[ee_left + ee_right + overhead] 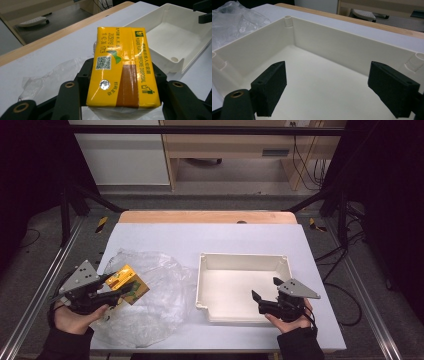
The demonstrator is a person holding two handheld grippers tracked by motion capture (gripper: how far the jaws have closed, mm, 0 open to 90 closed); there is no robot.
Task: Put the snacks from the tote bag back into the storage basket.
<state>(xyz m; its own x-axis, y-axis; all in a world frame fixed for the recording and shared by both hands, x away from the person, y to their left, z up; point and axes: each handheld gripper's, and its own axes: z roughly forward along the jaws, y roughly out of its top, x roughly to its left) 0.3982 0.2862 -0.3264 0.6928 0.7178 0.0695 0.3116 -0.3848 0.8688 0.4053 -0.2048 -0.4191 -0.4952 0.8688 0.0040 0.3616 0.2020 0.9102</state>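
My left hand-held gripper (pixel 122 82) clamped a yellow tissue pack (pixel 122 67) above the clear plastic bag (pixel 150 295) on the desk (pixel 215 237). Its label read "PLEASE FLATTEN BEFORE DISPOSAL" beside a QR code. My right hand-held gripper (pixel 327 87) hung with jaws apart over the white plastic tray (pixel 332 47).
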